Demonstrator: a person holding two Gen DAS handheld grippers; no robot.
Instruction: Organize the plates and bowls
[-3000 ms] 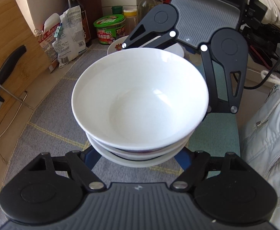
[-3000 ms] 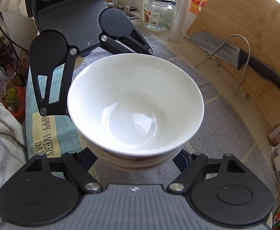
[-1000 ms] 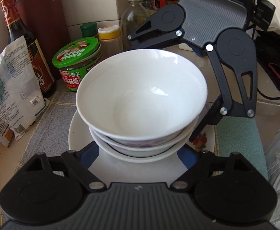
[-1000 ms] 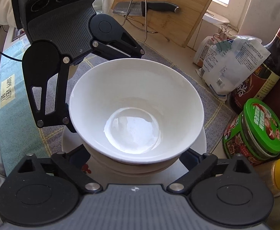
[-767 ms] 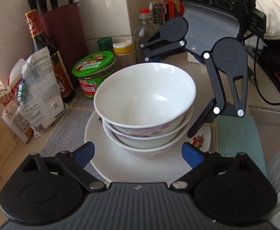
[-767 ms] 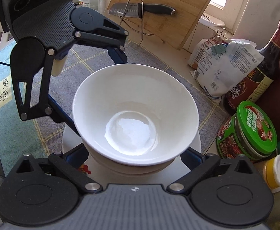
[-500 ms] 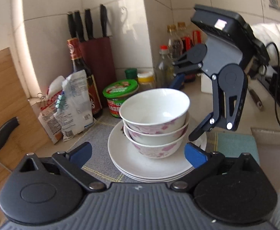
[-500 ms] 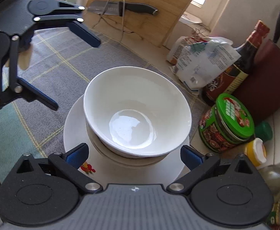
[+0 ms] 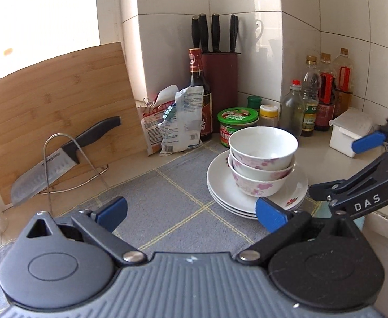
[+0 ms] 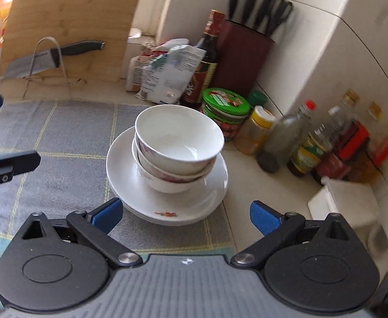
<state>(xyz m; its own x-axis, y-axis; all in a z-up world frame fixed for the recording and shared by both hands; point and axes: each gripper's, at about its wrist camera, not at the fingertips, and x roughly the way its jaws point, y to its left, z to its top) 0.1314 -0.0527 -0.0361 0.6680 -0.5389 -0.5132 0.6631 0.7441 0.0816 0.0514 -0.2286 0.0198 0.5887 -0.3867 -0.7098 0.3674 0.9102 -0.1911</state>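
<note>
Stacked bowls [image 9: 260, 164] on plates [image 9: 220, 185], well ahead of left gripper [image 9: 191, 210] and right gripper [image 10: 184, 213]; both released, spread wide, clear of stack.

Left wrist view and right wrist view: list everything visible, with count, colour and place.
bowls: three, white with pink flowers, nested on the plates
plates: about three, white, stacked on the mat
mat: one, grey checked, on the counter
green-lidded jar: one, behind the bowls
sauce bottle: one, dark, beside the knife block
knife block: one, maroon, in the corner
packets: several, white, left of the sauce bottle
cutting board: one, wooden, leaning upright
cleaver: one, black-handled, on a wire stand
white box: one, right
left gripper: open, empty
right gripper: open, empty
</note>
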